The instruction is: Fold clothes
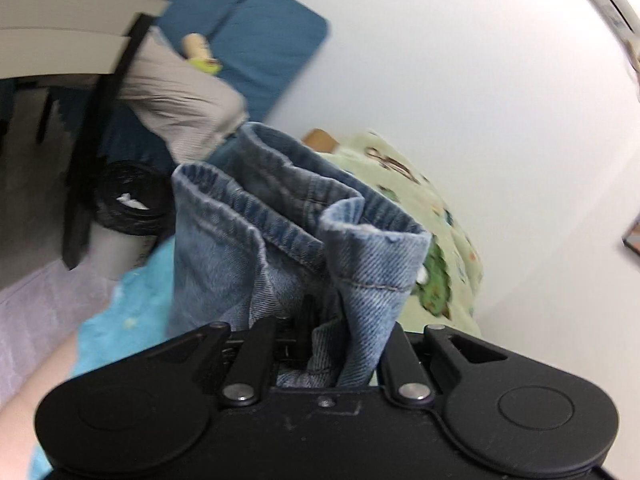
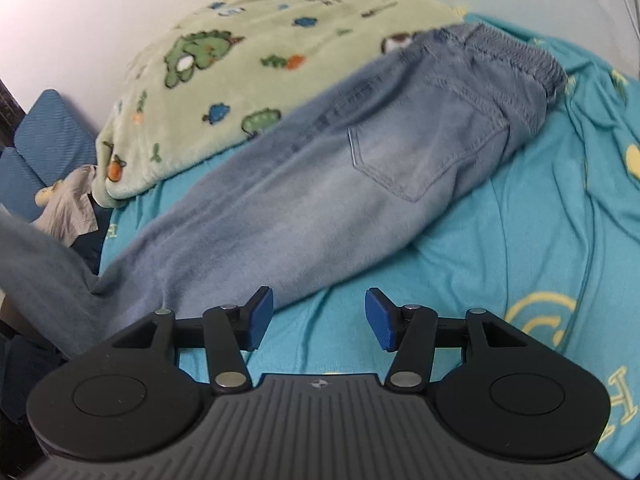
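A pair of light blue jeans [image 2: 340,168] lies across the turquoise bed sheet [image 2: 500,248], waistband at the upper right, legs running down to the left and lifted at the left edge. My left gripper [image 1: 320,344] is shut on the bunched leg cuffs of the jeans [image 1: 280,220], which stand up in front of its camera and hide the fingertips. My right gripper [image 2: 320,320] is open and empty, hovering over the sheet just below the jeans' thigh, with blue pads [image 2: 262,316] showing.
A green fleece blanket with dinosaur prints [image 2: 240,60] is heaped behind the jeans against the white wall. Blue cushions [image 1: 264,40] and a grey garment [image 1: 180,100] lie beyond the bed's end. A black bin [image 1: 128,204] stands on the floor.
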{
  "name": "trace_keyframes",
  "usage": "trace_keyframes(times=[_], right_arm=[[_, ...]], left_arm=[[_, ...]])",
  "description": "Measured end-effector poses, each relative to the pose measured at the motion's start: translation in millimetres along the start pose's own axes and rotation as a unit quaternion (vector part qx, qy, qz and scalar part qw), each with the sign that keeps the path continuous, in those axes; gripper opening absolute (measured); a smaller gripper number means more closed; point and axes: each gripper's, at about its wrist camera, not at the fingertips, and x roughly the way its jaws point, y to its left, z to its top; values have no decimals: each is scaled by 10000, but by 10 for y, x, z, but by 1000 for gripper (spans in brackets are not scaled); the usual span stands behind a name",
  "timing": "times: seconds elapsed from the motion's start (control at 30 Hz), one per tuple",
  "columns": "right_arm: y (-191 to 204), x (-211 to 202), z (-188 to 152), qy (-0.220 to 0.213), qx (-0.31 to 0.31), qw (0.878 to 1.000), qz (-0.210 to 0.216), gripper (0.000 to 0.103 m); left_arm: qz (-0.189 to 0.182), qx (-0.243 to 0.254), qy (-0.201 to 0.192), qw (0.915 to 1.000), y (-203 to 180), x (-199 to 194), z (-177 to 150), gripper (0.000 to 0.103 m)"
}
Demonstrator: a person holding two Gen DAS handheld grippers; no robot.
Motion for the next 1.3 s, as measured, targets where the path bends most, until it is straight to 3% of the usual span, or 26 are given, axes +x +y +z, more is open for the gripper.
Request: trace_keyframes(times=[0.17, 0.37, 0.47, 0.7, 0.9, 1.17, 1.3], right_arm=[[-132, -167, 67, -195, 76, 9997, 155, 54], [-372, -220, 143, -297, 582, 9975, 266, 54], [-520, -196, 153, -158, 950, 9945, 400, 55], [-663, -161, 170, -133, 1176, 9922, 395, 55], [-728, -139, 192, -145, 1154, 9926, 350, 55], [-681, -122, 176, -259, 819, 9960, 246, 57], [-597, -61, 152, -212, 598, 9977, 240, 57]], left_arm=[[-129, 508, 123, 9986, -462, 180, -339, 9], [-239, 602, 451, 9969, -687, 442, -841, 9], [-289, 879, 584, 9940, -793, 582, -1090, 9], [-257, 1583, 1256, 9790, -846, 855, -1792, 10], [-118, 2099, 1374, 9679, -799, 891, -2214, 10], [-155, 2538, 1600, 9538, -836, 847, -2357, 18], [-272, 2654, 1681, 9490, -844, 668, -2338, 30]])
